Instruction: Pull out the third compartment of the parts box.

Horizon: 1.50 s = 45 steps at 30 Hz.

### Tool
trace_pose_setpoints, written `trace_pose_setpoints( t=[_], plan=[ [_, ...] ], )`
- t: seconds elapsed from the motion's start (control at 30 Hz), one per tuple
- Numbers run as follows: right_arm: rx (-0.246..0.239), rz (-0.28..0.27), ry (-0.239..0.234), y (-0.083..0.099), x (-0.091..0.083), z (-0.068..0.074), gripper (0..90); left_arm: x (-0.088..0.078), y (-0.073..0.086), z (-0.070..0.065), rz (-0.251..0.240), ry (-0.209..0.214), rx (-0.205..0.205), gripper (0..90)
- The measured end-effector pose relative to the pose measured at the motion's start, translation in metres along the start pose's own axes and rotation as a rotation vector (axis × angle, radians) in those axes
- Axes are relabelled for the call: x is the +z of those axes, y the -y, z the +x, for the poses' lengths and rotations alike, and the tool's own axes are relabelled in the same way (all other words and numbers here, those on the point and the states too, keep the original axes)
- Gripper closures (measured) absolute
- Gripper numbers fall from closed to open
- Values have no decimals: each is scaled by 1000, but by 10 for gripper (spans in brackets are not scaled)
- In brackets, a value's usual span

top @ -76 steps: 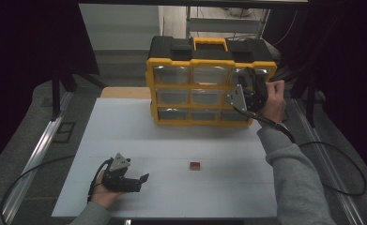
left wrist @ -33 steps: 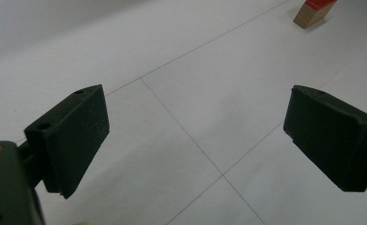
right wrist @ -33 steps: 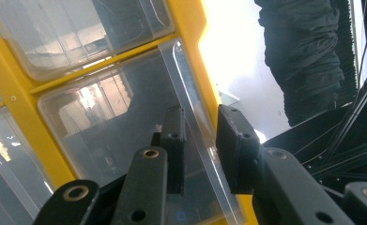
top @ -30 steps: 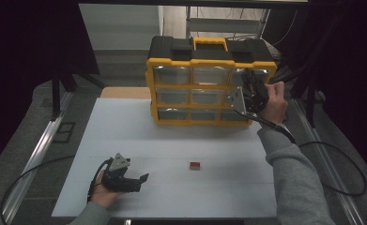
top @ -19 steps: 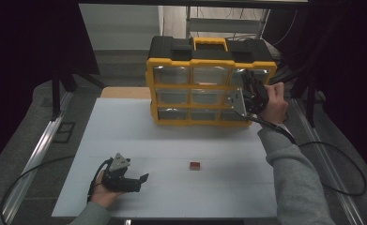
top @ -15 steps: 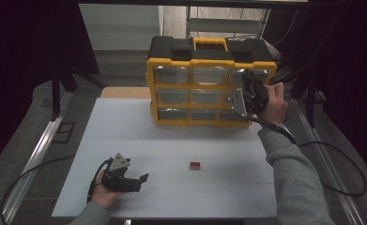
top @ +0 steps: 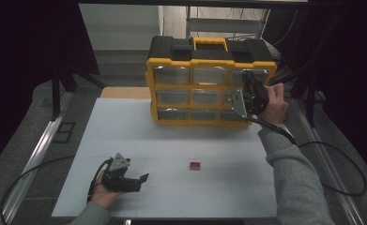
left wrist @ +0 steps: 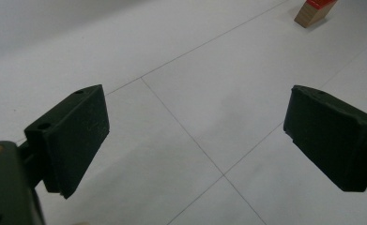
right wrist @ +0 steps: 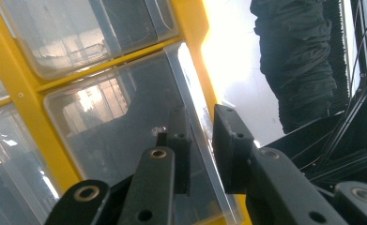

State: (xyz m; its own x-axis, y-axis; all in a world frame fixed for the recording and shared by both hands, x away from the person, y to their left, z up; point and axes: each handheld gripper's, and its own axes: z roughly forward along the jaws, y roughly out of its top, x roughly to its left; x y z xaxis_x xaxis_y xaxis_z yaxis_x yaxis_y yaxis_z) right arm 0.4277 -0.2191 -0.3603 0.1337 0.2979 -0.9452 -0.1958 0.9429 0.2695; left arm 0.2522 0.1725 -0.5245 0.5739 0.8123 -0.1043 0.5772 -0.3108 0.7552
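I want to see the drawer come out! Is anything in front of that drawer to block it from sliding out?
Nothing visible blocks it. The right gripper has been closing its jaws on the clear drawer edge in the yellow organizer; bare table lies in front, the small red block well clear.

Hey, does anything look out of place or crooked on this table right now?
One thing: a small wooden block with a red top lies alone on the white table, apart from the yellow and black drawer organiser. The right gripper has just been closing on a clear plastic drawer's edge.
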Motion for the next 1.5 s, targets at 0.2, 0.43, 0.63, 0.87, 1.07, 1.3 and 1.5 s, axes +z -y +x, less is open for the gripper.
trace_pose_setpoints(
  t=[0.2,0.43,0.63,0.87,1.07,1.3,1.5],
  plan=[
    [2,-2,2,1,-1,0,771,0,0,0,0,0,0,78],
    [3,-8,3,2,-2,0,774,0,0,0,2,0,1,78],
    [2,-10,5,2,-4,0,774,0,0,0,2,0,2,78],
    [-1,-12,9,1,-5,0,775,0,0,0,1,0,1,78],
    [1,-16,15,1,-7,1,775,0,0,0,0,0,2,78],
    [1,-20,18,1,-10,0,775,0,0,0,1,0,2,78],
    [2,-24,23,1,-13,1,775,0,0,0,0,0,2,78]
  ],
)
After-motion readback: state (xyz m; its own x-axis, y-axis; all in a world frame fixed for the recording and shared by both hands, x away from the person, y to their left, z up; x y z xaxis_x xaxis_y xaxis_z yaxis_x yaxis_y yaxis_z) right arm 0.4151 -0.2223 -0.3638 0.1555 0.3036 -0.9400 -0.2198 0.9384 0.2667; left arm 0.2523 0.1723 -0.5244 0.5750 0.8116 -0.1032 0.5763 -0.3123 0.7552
